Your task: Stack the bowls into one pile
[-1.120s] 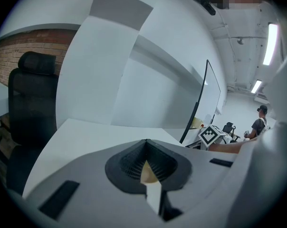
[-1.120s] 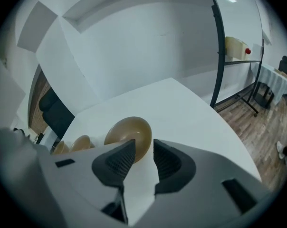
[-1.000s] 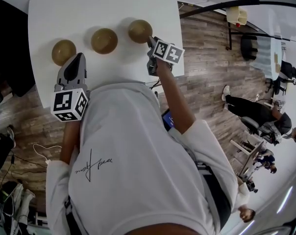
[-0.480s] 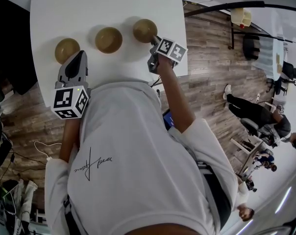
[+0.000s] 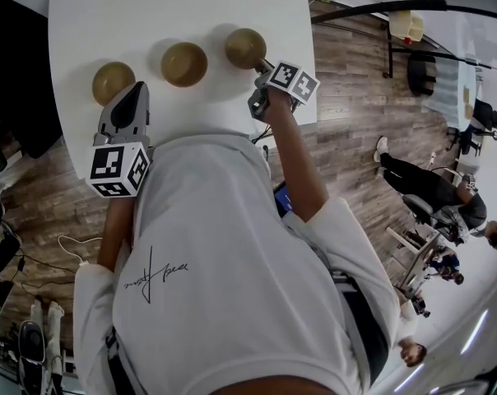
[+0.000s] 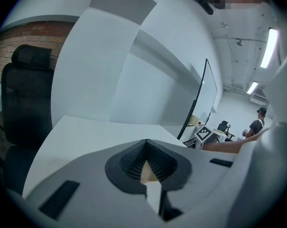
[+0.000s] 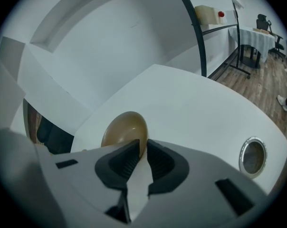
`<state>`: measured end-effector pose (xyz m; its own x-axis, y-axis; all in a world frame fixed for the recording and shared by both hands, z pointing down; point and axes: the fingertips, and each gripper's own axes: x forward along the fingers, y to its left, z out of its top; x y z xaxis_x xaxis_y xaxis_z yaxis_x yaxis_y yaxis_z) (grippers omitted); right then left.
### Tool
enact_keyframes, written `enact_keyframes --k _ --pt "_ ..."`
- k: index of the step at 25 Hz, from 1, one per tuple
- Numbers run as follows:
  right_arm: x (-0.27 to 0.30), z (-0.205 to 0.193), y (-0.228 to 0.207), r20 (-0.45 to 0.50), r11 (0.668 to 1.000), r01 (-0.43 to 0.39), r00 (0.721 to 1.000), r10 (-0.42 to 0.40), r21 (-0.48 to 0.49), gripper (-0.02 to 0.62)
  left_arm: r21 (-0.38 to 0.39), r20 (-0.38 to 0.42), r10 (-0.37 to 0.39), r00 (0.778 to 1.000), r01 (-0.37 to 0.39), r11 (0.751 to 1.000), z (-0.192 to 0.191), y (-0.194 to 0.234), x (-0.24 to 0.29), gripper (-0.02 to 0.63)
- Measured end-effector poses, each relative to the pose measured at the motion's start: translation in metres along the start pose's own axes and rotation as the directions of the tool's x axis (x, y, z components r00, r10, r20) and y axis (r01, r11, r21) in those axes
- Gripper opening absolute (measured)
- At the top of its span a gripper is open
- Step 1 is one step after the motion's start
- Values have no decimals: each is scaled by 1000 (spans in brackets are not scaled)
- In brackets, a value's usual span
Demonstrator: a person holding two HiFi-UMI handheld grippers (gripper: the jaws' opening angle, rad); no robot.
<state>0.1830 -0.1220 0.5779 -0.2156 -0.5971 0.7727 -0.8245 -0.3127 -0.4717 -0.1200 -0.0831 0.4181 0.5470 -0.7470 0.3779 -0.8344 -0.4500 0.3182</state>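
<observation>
Left gripper is hovering over the near part of the flat white counter. Its fingers are pressing fully together and gripping nothing. Right gripper is pointing steeply down at the counter's right side. Its fingers have just been closing and are pinching the near rim of a round glossy golden-brown bowl, which is sitting right at their tips with its rim between the pads. A second round golden-brown bowl is sitting left of the right fingers, well apart from them. A third, duller brown bowl is sitting just beside the left fingers' tips, on their left. All three bowls are sitting separately in a row.
</observation>
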Motion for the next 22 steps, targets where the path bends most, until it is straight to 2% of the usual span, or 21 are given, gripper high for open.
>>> enact_keyframes --k 8,22 --pt "0 -5 3 -2 993 -37 999 38 108 28 -23 -2 -4 1000 4 1000 -1 5 1 3" --pt "-6 -12 1 -8 976 -79 997 83 200 29 -35 -5 -1 1000 1 999 -3 2 3 3"
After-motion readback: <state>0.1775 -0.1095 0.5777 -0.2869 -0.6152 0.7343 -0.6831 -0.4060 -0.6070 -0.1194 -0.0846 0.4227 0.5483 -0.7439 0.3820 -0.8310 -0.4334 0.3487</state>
